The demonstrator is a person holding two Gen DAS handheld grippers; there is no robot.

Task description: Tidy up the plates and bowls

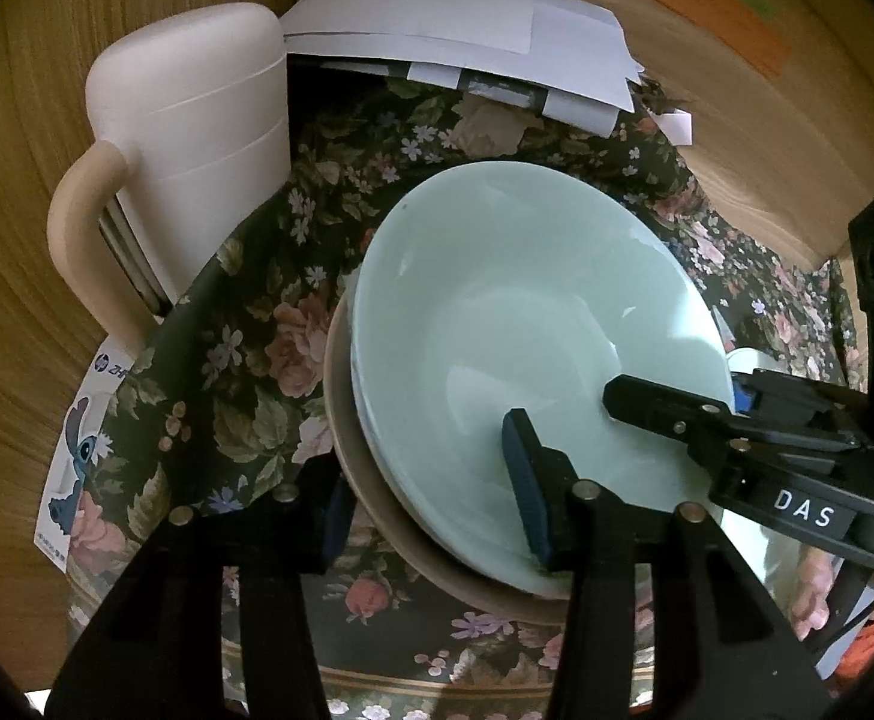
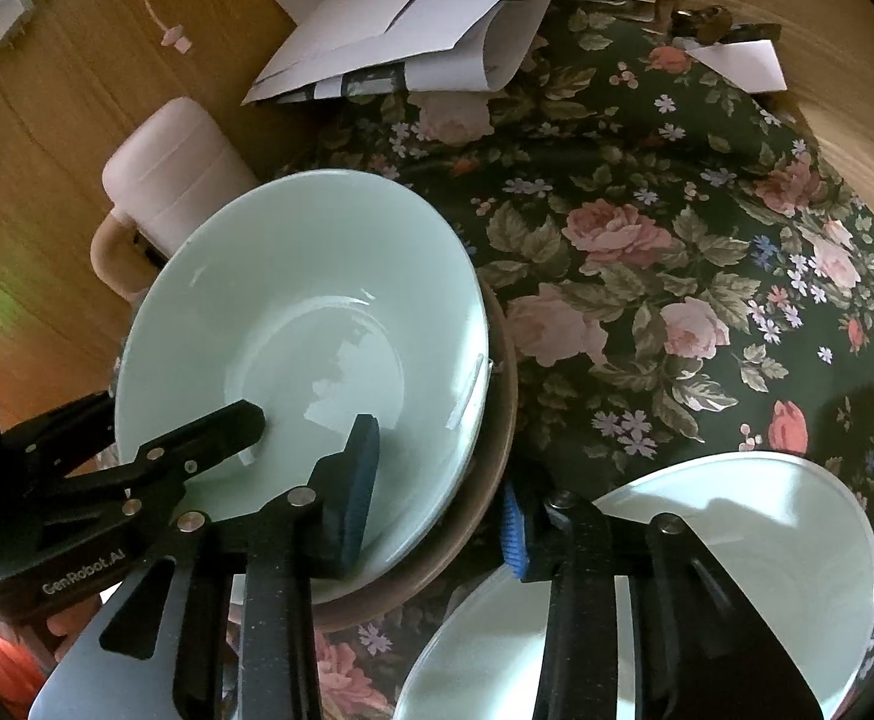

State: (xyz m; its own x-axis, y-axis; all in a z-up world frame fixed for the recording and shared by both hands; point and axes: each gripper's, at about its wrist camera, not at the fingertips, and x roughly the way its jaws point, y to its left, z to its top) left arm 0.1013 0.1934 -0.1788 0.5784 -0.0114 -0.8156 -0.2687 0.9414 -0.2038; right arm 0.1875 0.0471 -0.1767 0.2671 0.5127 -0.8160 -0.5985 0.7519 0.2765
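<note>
Setting, left wrist view: floral tablecloth (image 1: 245, 324) against wood panelling, cream jug (image 1: 197, 138) and loose papers (image 1: 454, 48) at the back.
Stack: your pale green bowl (image 1: 496, 312) sits nested on a brown plate (image 1: 347, 456).
Left gripper (image 1: 431, 516): clamped over the near rims of both.
Right wrist view, right gripper (image 2: 437, 510): jaws straddle the same rims at the stack's other side; whether the pads press, you cannot tell.
Remaining: second green bowl (image 2: 754, 528) lies apart at lower right, unstacked; sorting looks partly done.
</note>
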